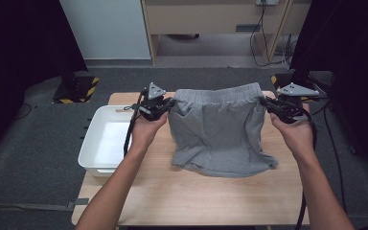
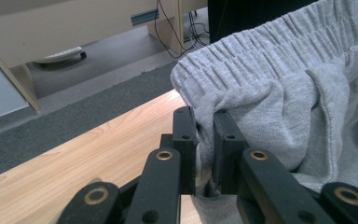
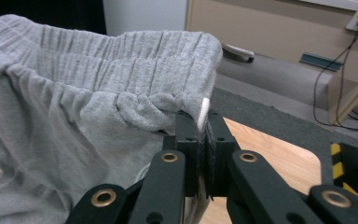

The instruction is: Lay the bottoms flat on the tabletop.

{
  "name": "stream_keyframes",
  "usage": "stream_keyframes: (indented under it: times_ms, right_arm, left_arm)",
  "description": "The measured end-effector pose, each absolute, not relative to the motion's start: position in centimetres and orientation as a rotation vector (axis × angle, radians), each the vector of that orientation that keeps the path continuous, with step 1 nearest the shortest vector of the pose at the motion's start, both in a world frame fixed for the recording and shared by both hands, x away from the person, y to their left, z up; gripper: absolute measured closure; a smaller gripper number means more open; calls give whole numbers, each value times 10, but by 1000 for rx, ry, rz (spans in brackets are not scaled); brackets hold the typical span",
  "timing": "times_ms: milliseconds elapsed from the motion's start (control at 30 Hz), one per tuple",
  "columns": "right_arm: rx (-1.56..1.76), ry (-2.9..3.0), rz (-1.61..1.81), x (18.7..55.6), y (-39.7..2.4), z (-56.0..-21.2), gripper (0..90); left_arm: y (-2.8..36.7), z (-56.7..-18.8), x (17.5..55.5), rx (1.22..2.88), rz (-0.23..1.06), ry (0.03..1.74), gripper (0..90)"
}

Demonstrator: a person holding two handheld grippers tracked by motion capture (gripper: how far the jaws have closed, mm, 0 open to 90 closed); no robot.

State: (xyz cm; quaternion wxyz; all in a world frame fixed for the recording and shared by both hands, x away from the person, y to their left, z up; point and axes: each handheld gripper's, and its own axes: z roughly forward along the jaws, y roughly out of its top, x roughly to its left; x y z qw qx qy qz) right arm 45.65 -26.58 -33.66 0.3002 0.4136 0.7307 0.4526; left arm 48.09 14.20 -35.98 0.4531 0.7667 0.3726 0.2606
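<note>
- We've got the grey shorts (image 1: 218,129) held up by the waistband over the middle of the wooden table (image 1: 196,196), waistband stretched flat between both tools, and the leg hems slump onto the tabletop on the near side.
- Our left gripper (image 1: 168,106) is clamped on the left end of the waistband. In the left gripper view its jaws are pinched tight on a fold of grey fabric (image 2: 205,140) just under the elastic.
- Our right gripper (image 1: 267,103) is doing the same on the right end. In the right gripper view the jaws are squeezed together on the fabric (image 3: 204,119), with a bit of white label peeking out at the pinch.
- Both of our hands sit at about the same height, well apart, with the shorts spread between them.
- A white plastic bin (image 1: 93,143) sits on the left edge of the table, just beside our left forearm.
- Farther off there's grey carpet and a wooden desk frame (image 1: 149,33) against the far wall.
</note>
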Motion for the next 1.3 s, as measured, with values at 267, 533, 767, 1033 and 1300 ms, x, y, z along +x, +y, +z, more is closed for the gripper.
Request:
stream_keyframes:
  times_ms: [267, 533, 767, 1033, 1300]
  right_arm:
    - [1105, 1943, 1220, 461, -264, -338, 867]
    - [1151, 1949, 1212, 474, -268, -347, 867]
    - [1180, 1985, 1152, 489, -264, -362, 865]
    - [1198, 2027, 1091, 504, -261, -382, 865]
    - [1216, 2031, 1103, 508, -265, -388, 862]
  left_arm:
    - [141, -354, 484, 1897, 659, 926, 815]
    - [132, -359, 496, 1938, 662, 951, 815]
    - [129, -377, 514, 1978, 651, 1001, 811]
    - [124, -394, 525, 2007, 647, 1027, 811]
    - [122, -397, 526, 2016, 662, 1020, 811]
